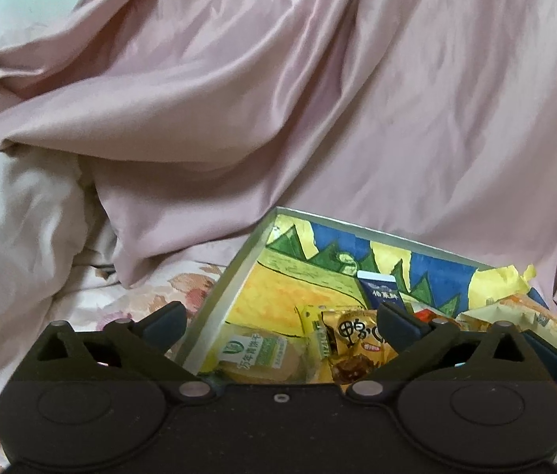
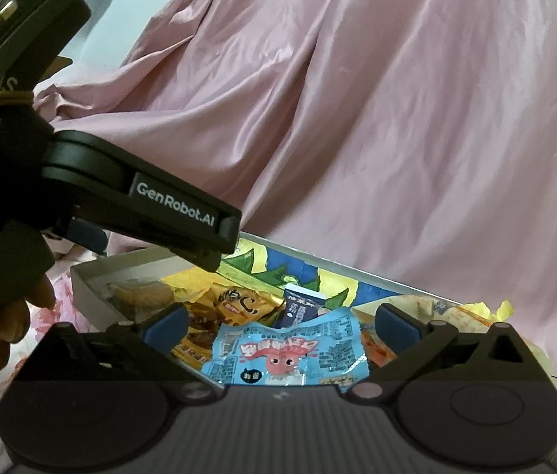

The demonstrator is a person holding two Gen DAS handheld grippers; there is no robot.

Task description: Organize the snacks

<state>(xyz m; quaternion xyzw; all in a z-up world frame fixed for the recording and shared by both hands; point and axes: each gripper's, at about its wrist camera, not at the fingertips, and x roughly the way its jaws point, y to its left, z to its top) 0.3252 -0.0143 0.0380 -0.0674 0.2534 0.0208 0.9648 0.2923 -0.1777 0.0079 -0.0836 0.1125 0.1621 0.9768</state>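
A shallow box (image 1: 215, 292) with a painted yellow, blue and green inside lies on the bed and holds several snacks. In the left wrist view I see a pale pastry pack (image 1: 258, 351), a brown-orange packet (image 1: 357, 349) and a dark blue carton (image 1: 381, 290). My left gripper (image 1: 282, 322) is open and empty just above them. In the right wrist view the box (image 2: 92, 276) holds a light blue packet (image 2: 286, 355), the brown-orange packet (image 2: 231, 306) and the blue carton (image 2: 302, 304). My right gripper (image 2: 282, 324) is open over the light blue packet, not holding it.
A pink satin quilt (image 1: 317, 98) is heaped behind the box. A floral sheet (image 1: 152, 296) lies to the box's left. The left gripper's body (image 2: 140, 201) and the hand holding it (image 2: 2, 316) fill the left of the right wrist view. More packets (image 1: 535, 324) lie at the box's right end.
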